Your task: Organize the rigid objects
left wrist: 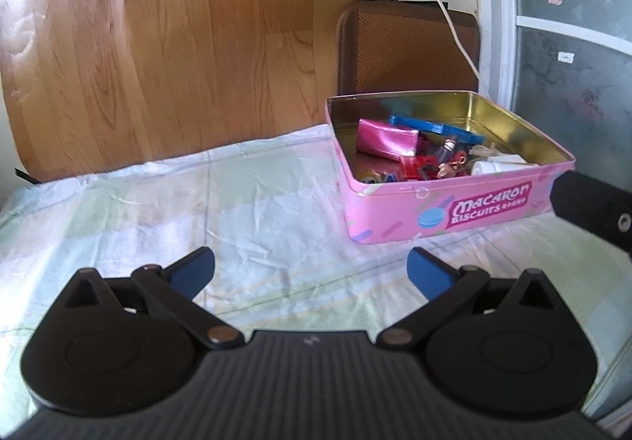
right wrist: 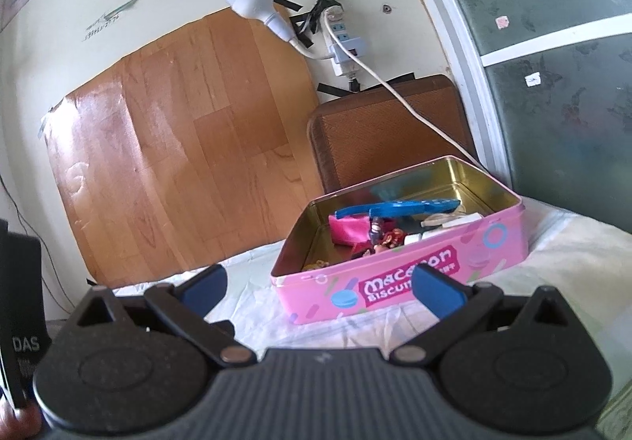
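- The wood-grain panel (left wrist: 177, 45) is the largest thing in view; it stands against the wall behind the pink tin and to its left in the left wrist view.
- The surface that carries everything is covered with a pale checked cloth (left wrist: 197, 211); it may be a bed or a tabletop, and the pictures do not settle which. Around the pink tin, the visible cloth shows no loose items.
- A brown woven panel (left wrist: 407, 49) leans upright just behind the pink tin, with a white cable (left wrist: 454, 25) running down across it from a power strip (right wrist: 339, 45) higher on the wall.
- The pink tin (left wrist: 446, 211), marked "Macaron Biscuits", sits open and lidless on the cloth. It is the landmark and, by judgement, the collecting box.
- Inside the pink tin lie a blue flat piece (left wrist: 430, 126) toward the back, a shiny pink pouch (left wrist: 385, 140) on the left, white pieces (left wrist: 497, 165) on the right, and small red trinkets (left wrist: 430, 163) in the middle, too jumbled to name singly.
- The left hand-held gripper (left wrist: 310, 270) hovers over the cloth in front of the pink tin, released, with nothing between its blue pads.
- The right hand-held gripper (right wrist: 320, 290) faces the pink tin's front wall, likewise spread and empty.
- Judged from this, the gathering looks largely done: the items are in the tin, none shows outside it. Tidying within, or fitting a lid not seen here, may remain.
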Available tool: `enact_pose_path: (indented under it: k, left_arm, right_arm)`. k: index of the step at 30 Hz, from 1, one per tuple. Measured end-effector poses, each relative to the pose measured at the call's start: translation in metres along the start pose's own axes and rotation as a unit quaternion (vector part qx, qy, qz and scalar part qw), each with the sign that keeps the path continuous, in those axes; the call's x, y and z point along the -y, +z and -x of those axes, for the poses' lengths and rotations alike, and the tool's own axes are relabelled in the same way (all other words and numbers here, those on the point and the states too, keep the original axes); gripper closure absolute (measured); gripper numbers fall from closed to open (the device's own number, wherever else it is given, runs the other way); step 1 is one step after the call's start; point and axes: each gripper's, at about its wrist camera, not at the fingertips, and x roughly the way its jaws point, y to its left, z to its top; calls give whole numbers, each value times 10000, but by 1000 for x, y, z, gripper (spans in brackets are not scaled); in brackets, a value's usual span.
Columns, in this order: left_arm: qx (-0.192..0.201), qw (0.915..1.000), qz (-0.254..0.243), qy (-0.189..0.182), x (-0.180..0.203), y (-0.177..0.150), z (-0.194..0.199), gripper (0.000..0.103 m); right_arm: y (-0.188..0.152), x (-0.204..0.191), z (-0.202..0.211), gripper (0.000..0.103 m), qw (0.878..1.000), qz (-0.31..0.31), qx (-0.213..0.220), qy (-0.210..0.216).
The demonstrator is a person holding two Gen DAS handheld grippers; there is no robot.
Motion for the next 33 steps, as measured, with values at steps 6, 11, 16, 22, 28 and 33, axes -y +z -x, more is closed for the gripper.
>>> enact_pose_path:
  k: [6,11,16,22,28,33]
  left_arm:
    - [-54,9998,-128,119,5,3,5,0]
    - [-37,9997,-167,150,6,3,12,0]
    - [-60,9996,-202,206,6,1,15,0]
    - [-260,9992,-158,266,4,-3,14,0]
    - [-381,9987,-218,254,3,-10,10,0]
    - [-424,9984,-268,279,3,-12,8,0]
  right_arm:
    - [4,0,7,0,10000,-42,41,32]
    - [6,-4,14,0,9999,33,111,83]
    - [4,-6,16,0,9999,25,96,126]
    - [-1,-5,12,0,9999,-55,-59,152]
    - [-8,-2,9,0,9996,-149,-200,118]
    - [-10,2,7,0,9993,-244,-267,116]
